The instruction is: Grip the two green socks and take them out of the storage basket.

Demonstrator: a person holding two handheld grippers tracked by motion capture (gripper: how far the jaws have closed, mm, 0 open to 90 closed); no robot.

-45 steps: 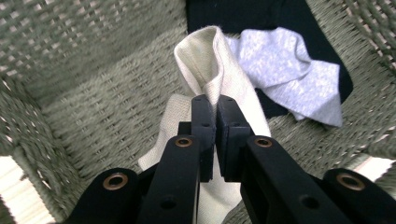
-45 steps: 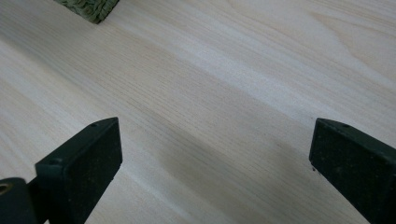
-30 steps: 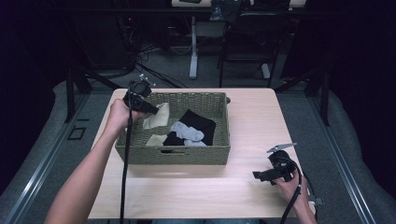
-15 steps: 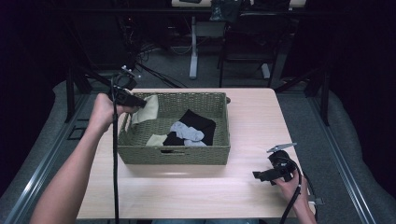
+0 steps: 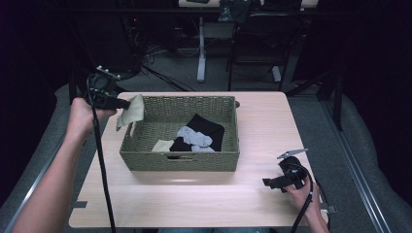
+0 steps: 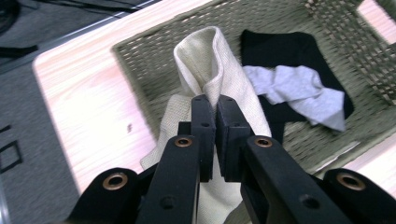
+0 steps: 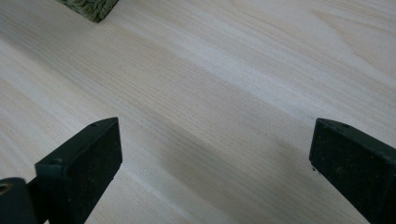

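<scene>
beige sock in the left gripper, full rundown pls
The beige sock is a pale cream knit, limp and folded over on itself into a rounded loop beyond the jaws. The left gripper is shut on it, pinching a fold. In the high view it hangs off the jaws above the far left corner of the woven basket, lifted clear of the socks inside.

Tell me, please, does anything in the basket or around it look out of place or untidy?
Nothing looks damaged or spilled. In the wicker basket, a grey sock lies crumpled across a black garment, with a cream piece beside them. The left gripper holds a cream sock pinched in its jaws, hanging over the basket's left rim.
</scene>
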